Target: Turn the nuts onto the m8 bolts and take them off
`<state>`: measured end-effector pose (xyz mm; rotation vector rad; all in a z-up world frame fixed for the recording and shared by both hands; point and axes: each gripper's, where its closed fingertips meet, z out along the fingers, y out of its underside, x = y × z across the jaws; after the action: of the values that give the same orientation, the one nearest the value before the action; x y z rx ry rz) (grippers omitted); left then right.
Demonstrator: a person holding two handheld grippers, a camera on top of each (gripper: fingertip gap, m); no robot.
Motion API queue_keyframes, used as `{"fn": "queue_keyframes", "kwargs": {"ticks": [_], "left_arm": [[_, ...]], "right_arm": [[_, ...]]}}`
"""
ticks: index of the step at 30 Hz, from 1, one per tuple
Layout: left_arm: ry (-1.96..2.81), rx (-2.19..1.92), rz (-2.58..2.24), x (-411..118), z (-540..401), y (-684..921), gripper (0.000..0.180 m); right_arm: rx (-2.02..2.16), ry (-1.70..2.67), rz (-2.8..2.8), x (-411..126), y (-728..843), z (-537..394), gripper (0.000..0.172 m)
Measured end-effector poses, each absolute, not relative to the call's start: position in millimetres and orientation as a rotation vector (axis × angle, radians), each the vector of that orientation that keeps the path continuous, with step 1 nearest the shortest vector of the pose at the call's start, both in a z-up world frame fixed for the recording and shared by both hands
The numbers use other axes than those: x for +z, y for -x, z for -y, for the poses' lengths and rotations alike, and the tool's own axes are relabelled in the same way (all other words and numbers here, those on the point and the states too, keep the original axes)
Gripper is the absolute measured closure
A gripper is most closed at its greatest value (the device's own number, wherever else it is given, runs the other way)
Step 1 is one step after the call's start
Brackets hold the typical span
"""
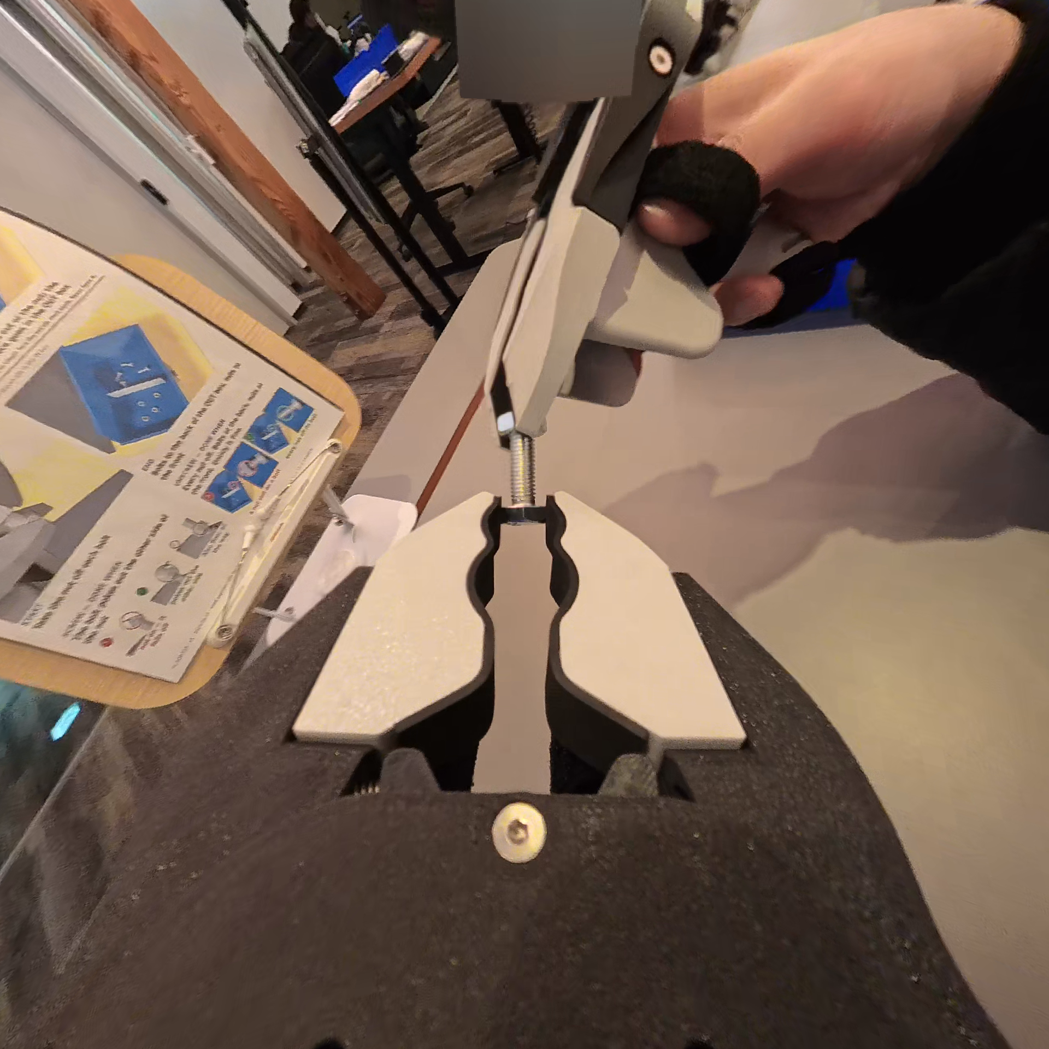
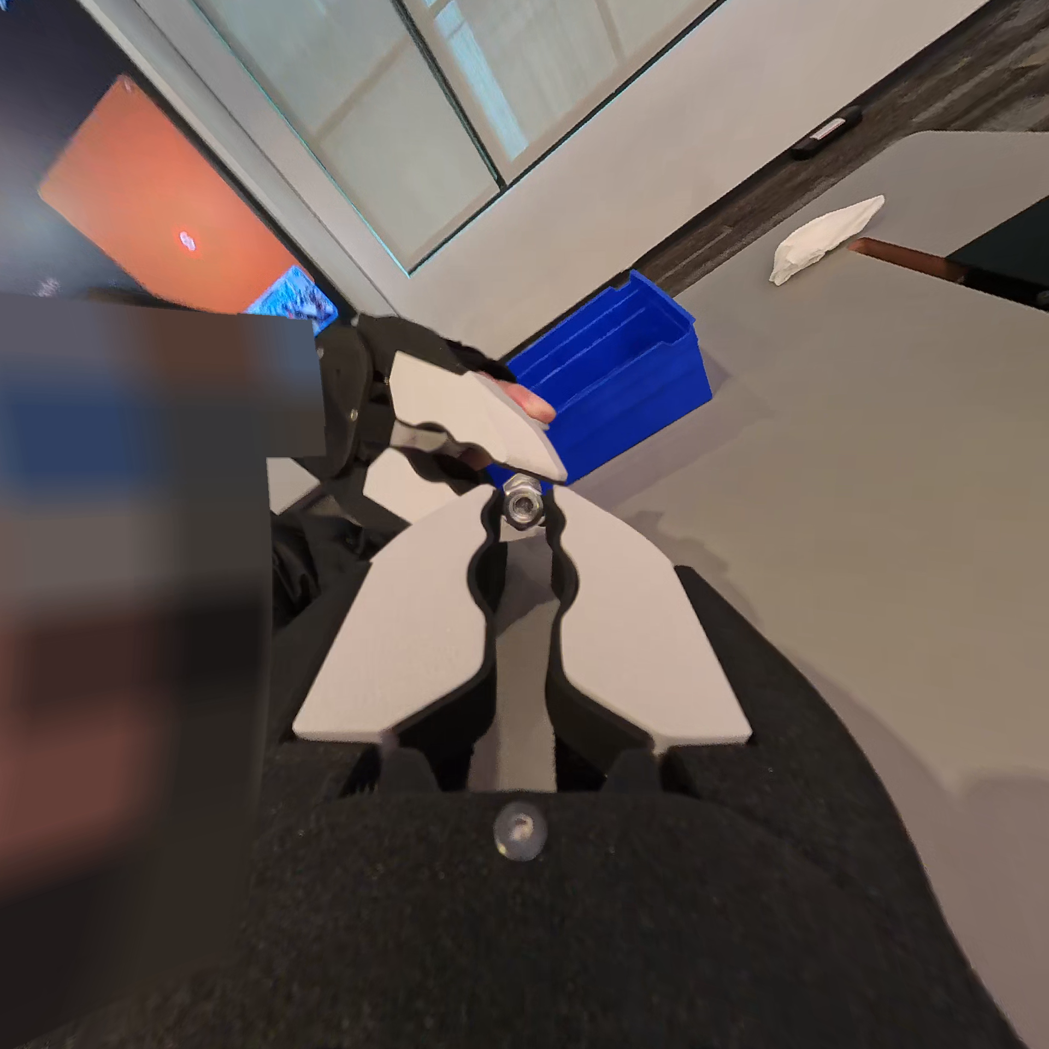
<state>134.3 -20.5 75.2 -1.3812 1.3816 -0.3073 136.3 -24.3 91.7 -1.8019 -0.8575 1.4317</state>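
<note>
**Bolt and nut held between two grippers above the grey table**

The left gripper (image 1: 523,513) is closed on the hexagonal head of a silver threaded steel bolt (image 1: 521,474), its black-lined pale fingers (image 1: 437,613) pressing the head from both sides; the shank points away from it, above the plain grey table (image 1: 851,567); at the far end of the shank sits a small silver hexagonal nut (image 2: 523,507), clamped between the tips of the right gripper (image 2: 522,511), which a person's hand (image 1: 840,130) holds; in the right wrist view the nut faces the camera, the bolt's end showing in its bore; behind it an open blue plastic bin (image 2: 619,374) rests on the table; a crumpled white tissue (image 2: 823,238) lies farther off; an illustrated instruction sheet on a wooden board (image 1: 170,465) lies to the left.
</note>
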Motion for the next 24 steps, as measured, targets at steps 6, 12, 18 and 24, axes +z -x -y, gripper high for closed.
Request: {"fn": "queue_keyframes", "kwargs": {"ticks": [6, 12, 18, 24], "left_arm": [[1.398, -0.724, -1.499, 75.8, 58.2, -135.3, 0.166], [1.429, -0.945, -1.576, 70.3, 77.8, -136.3, 0.166], [1.406, -0.800, -1.502, 76.8, 60.7, -133.9, 0.166], [1.346, -0.463, -1.394, 85.9, 33.1, -130.1, 0.166]], "right_arm": [[1.126, 1.388, 1.396, 90.3, -136.0, 58.6, 0.158], [0.874, 1.070, 1.579, 85.3, -136.9, 76.1, 0.158], [0.965, 1.143, 1.386, 104.5, -137.2, 61.8, 0.148], [1.250, 1.505, 1.031, 112.1, -143.0, 33.2, 0.139]]}}
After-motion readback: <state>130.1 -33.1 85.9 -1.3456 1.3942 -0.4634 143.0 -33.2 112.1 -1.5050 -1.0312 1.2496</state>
